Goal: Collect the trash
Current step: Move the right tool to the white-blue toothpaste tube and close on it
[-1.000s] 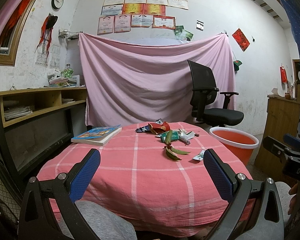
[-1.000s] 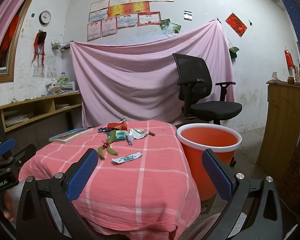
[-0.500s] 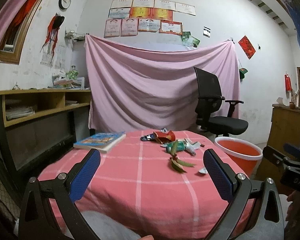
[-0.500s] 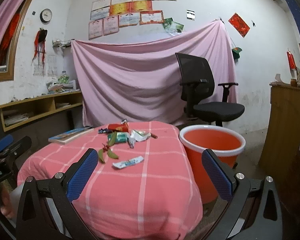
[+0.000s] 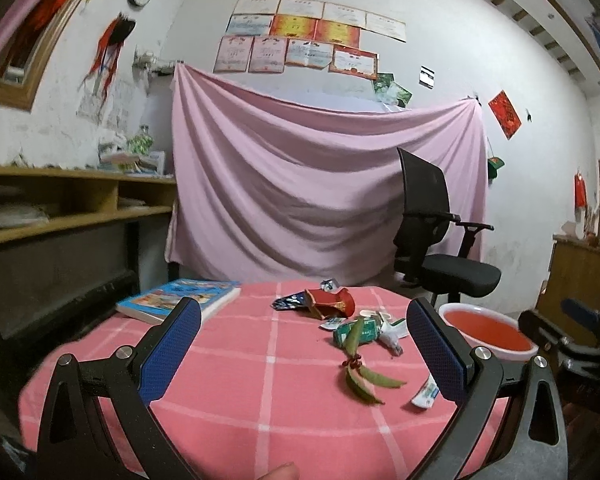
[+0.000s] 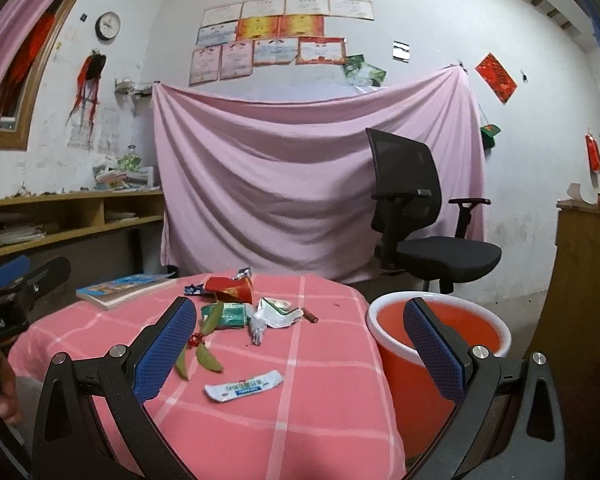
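On the left of the pink checked tablecloth (image 5: 235, 392) lies a blue-covered book (image 5: 179, 300), just beyond the left finger of the left gripper (image 5: 304, 352). That gripper hovers above the near edge of the table with its blue-padded jaws spread wide, holding and touching nothing. Between its fingers, farther out on the cloth, the trash lies in a loose cluster: a red carton (image 5: 332, 303) with a dark blue wrapper (image 5: 289, 301) just left of it, then a green packet (image 5: 360, 330) touching a crumpled white-and-grey wrapper (image 5: 392, 334). Nearer the gripper lies a sprig of green leaves (image 5: 366, 380) with small red berries, and just beside the right finger a small white sachet (image 5: 426, 392), partly hidden behind that finger's pad.

The right gripper (image 6: 302, 350) also stands wide open and empty, held over the near right part of the table. The leaf sprig (image 6: 199, 354) sits just past its left finger; the white sachet (image 6: 243, 386) lies flat on the cloth between the fingers and is the nearest piece to it. Beyond are the green packet (image 6: 229, 314), the red carton (image 6: 229, 289), the crumpled wrapper (image 6: 275, 316) and a small brown stub (image 6: 311, 316). To the right, an orange bucket (image 6: 396, 356) with a white rim stands on the floor just beside the table edge, behind the right finger. A black office chair (image 6: 424, 220) stands farther back before a hung pink sheet (image 6: 291, 176).
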A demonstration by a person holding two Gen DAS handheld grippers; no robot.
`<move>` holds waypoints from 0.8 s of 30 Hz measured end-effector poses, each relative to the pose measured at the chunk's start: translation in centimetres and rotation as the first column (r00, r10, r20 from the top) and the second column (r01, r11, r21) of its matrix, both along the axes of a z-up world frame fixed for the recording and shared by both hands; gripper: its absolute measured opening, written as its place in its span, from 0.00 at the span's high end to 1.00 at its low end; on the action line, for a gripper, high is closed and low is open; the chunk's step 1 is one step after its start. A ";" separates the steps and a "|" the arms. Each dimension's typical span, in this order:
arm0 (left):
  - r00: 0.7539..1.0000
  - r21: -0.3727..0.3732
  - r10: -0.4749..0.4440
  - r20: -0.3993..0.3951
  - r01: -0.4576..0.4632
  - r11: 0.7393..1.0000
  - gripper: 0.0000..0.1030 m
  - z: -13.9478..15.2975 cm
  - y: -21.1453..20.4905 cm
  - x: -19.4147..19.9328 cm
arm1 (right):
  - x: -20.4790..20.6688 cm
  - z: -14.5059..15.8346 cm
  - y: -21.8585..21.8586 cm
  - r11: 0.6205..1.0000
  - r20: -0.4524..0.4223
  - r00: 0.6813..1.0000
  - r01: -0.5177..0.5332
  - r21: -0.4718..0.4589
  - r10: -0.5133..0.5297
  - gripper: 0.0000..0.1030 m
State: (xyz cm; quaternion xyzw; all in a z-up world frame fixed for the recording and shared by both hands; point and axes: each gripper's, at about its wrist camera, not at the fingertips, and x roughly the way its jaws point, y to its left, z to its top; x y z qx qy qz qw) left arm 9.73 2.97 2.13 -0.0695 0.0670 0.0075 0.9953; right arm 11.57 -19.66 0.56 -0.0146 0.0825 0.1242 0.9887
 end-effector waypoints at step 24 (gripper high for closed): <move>0.914 0.013 -0.066 -0.401 0.077 0.997 0.02 -5.6 1.1 9.4 | 6.8 -6.2 1.6 0.986 -0.451 0.885 -0.158 -0.053 0.117 0.00</move>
